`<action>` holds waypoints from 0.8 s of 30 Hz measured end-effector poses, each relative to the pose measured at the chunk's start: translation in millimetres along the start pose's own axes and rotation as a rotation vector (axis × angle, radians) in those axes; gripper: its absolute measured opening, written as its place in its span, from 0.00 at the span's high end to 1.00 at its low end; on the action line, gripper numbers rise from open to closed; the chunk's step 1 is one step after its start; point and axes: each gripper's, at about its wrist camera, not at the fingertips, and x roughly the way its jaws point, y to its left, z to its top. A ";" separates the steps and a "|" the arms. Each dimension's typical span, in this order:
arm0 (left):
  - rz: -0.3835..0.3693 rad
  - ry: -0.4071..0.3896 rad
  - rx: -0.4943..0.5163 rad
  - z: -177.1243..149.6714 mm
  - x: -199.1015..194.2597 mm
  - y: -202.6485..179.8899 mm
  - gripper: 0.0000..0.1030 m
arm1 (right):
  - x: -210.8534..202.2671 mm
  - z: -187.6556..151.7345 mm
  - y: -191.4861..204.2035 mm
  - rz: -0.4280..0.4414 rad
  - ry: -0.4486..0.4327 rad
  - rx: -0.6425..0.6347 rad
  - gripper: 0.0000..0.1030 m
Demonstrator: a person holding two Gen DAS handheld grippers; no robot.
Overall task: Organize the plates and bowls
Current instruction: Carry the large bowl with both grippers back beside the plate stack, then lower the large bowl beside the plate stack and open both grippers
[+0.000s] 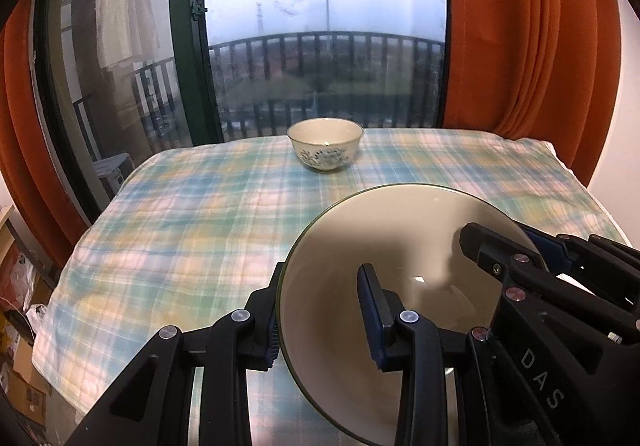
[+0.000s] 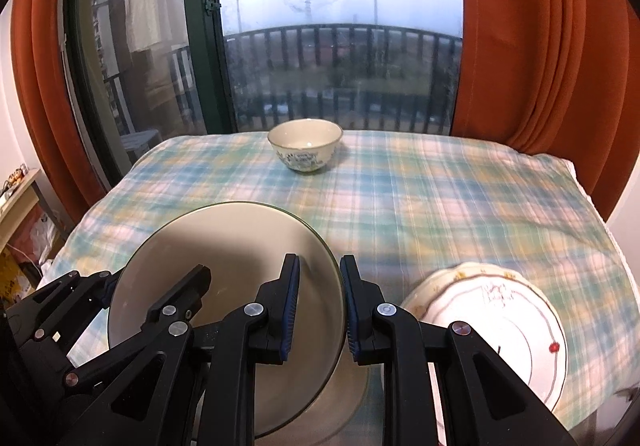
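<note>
— How did the black left gripper with blue pads (image 1: 320, 320) stand?
— Angled downward, jaws clamped on a cream bowl's (image 1: 400, 246) rim.
— And the black right gripper (image 2: 320, 310)?
— Likewise, pinching the opposite rim, one finger inside, one outside.

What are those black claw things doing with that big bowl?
A person is holding a gripper in each hand, and both are clamped on the rim of the big cream bowl, one on each side. The left gripper and the right gripper carry it together above the checked tablecloth. A small flowered bowl sits at the far end, and a patterned plate lies nearby.
</note>
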 end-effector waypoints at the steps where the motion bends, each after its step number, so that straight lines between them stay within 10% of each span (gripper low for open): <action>1: -0.004 0.002 0.001 -1.6 -0.1 -1.6 0.68 | -0.7 -2.5 -1.1 -0.002 0.000 0.001 0.77; 24: -0.003 0.078 0.055 -30.4 30.9 -19.7 0.68 | 26.5 -40.9 -19.1 -0.016 0.077 0.044 0.77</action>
